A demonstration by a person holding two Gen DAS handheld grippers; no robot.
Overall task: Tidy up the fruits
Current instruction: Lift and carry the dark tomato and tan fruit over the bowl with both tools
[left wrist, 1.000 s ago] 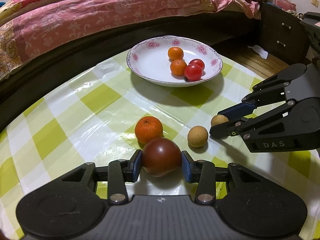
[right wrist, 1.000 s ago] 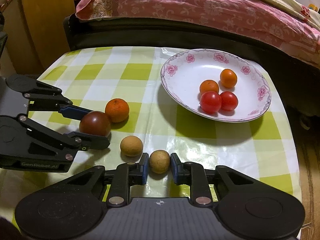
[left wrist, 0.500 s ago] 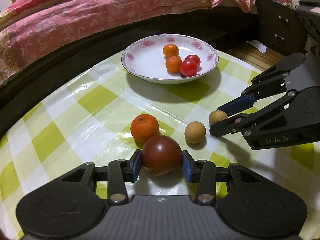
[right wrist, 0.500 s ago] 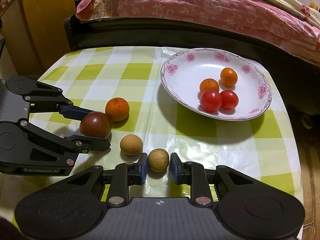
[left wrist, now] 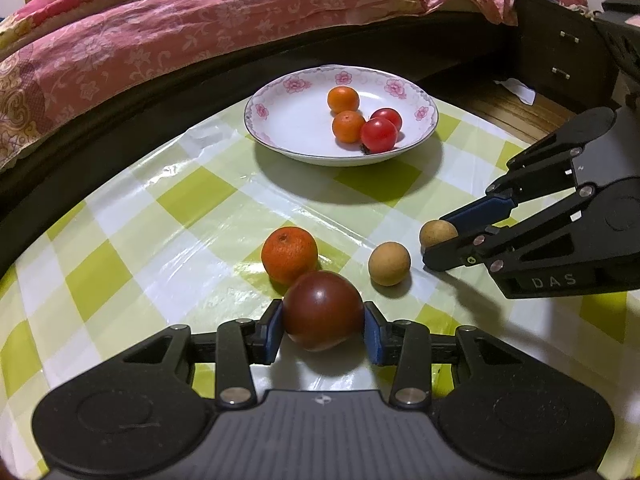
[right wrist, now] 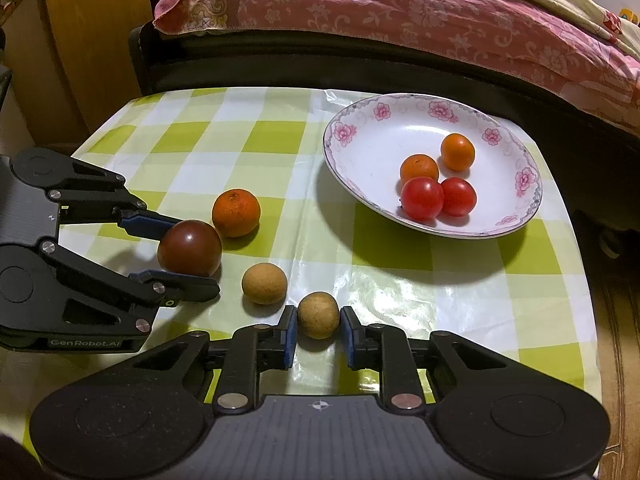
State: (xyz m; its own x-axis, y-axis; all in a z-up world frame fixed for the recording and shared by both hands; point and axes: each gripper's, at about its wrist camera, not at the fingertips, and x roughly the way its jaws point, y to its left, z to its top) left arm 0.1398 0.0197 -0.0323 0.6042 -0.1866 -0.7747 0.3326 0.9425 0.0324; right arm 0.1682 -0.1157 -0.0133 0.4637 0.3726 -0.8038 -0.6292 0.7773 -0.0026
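Note:
My left gripper (left wrist: 323, 330) is shut on a dark red tomato (left wrist: 322, 310), just above the checked tablecloth; it also shows in the right wrist view (right wrist: 189, 248). My right gripper (right wrist: 318, 330) is shut on a small tan round fruit (right wrist: 318, 315), seen in the left wrist view (left wrist: 438, 234) too. A second tan fruit (right wrist: 264, 283) and an orange (right wrist: 236, 213) lie loose on the cloth between the grippers. The white floral plate (right wrist: 360, 148) holds two small oranges (right wrist: 419, 169) and two red tomatoes (right wrist: 422, 198).
The table (right wrist: 460, 292) has a green and white checked plastic cloth and ends at the right. A bed with a pink floral cover (right wrist: 400, 16) runs along the far side. A wooden cabinet (right wrist: 80, 40) stands at the left, dark drawers (left wrist: 560, 48) at the right.
The left gripper has risen and drawn back slightly with the dark tomato; the plate looks farther away. The right gripper has barely moved with its tan fruit.

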